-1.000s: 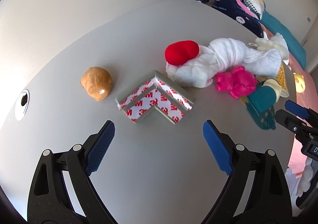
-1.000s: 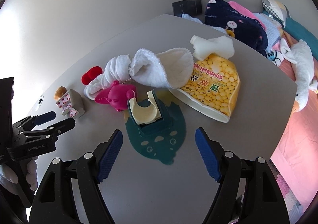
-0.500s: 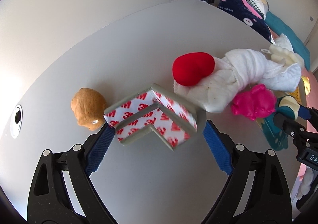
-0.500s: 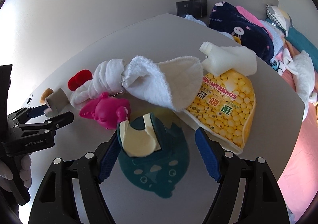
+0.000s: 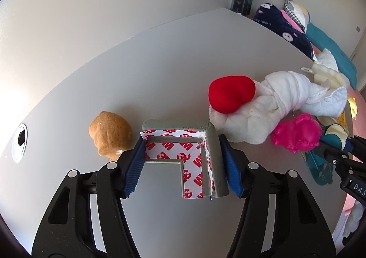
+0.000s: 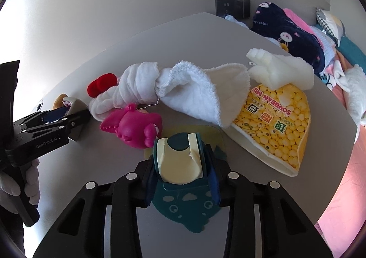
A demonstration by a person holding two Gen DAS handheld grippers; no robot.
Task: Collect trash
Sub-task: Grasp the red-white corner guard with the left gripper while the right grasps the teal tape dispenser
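A grey L-shaped corner guard with red-and-white tape backing lies on the grey table. My left gripper is closing on it, and both blue pads touch its outer ends. In the right wrist view, a teal cartoon-shaped holder with a cream insert sits between the pads of my right gripper. That gripper is also closing, and its pads press the holder's raised block. The left gripper shows at the left edge of this view, held by a gloved hand.
A brown bun-shaped toy lies left of the guard. A red plush piece, a knotted white towel and a pink toy lie to its right. Behind the holder are a yellow soybean milk bag and white foam. Bedding lies beyond the table.
Both grippers moved forward and down over their objects, then narrowed from wide open to touching them. The corner guard has turned between the left pads.
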